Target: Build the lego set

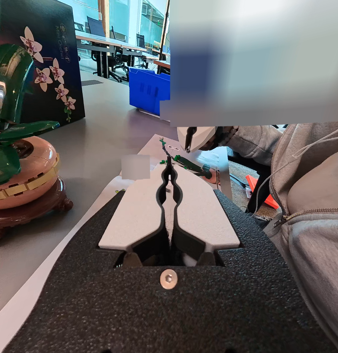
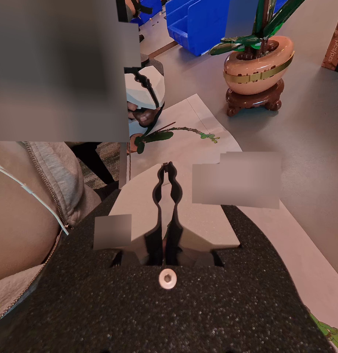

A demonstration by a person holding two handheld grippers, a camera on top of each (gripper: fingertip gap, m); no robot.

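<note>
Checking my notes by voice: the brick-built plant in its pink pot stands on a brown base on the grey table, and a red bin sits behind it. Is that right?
One slip: the bin is blue, not red, as the right wrist view shows. The brick-built plant in its pink pot does stand on a brown base on the grey table.

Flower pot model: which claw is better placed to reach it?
Left, probably: the flower pot model looms close beside the left claw; from the right claw it stands farther off.

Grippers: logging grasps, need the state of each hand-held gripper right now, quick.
Left hand-held gripper: closed on a thin dark rod.
Right hand-held gripper: closed on a tiny grey piece.
</note>
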